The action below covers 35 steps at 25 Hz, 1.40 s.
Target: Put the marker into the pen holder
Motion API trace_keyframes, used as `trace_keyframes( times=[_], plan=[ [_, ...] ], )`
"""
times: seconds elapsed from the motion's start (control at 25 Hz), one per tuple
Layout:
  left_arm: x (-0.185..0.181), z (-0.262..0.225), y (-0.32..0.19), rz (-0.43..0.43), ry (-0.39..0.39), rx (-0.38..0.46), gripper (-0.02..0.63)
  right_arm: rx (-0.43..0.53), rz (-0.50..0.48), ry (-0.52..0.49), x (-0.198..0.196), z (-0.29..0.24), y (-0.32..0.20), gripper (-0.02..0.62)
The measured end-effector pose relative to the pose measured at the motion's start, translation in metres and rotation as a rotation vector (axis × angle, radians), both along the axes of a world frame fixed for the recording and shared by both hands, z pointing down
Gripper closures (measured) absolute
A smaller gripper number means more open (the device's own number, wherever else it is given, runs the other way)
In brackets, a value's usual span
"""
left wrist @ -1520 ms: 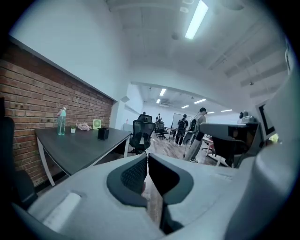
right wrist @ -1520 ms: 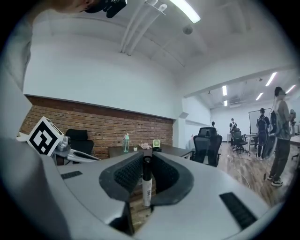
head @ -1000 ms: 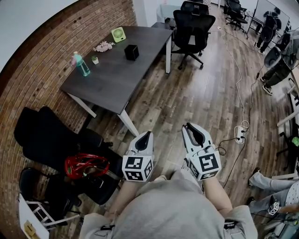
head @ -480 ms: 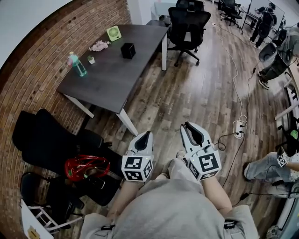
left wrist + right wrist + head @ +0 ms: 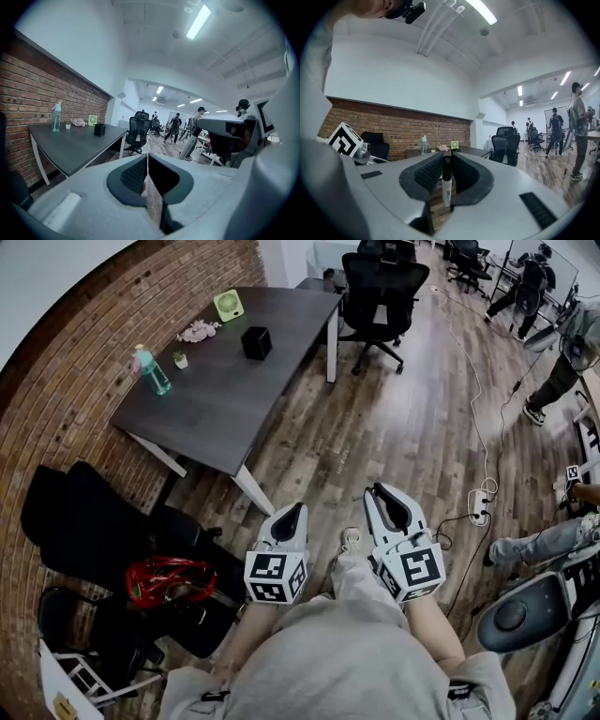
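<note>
Right gripper [image 5: 444,160] clamps the marker [image 5: 446,186] upright between its fingers; left gripper [image 5: 147,161] closed, empty. Carry step: pen holder [image 5: 256,342] is well ahead of the fingertips, so close in first.

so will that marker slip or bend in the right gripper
Probably stiff: the marker stands straight between the ribbed pads. Likely light, being slim. Its smooth round barrel could pivot or slide, since the right gripper seemingly pinches it only near the cap.

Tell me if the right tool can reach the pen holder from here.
Probably not yet: the right tool, holding the marker, hangs over floor, and the pen holder sits far off on the table.
</note>
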<state>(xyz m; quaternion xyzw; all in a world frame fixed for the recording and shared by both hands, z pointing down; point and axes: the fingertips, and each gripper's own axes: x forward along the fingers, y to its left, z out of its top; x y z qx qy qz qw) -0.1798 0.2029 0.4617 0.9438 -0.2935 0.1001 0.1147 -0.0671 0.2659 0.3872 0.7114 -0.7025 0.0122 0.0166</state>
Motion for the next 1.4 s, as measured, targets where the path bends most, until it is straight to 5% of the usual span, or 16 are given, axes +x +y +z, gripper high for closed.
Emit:
trace_keyframes(
  times=[1.4],
  plan=[
    [0.179, -0.012, -0.199, -0.14, -0.006, -0.009, 0.586, 0.016, -0.166, -0.006, 0.188, -0.015, -0.221, 0.535]
  ],
)
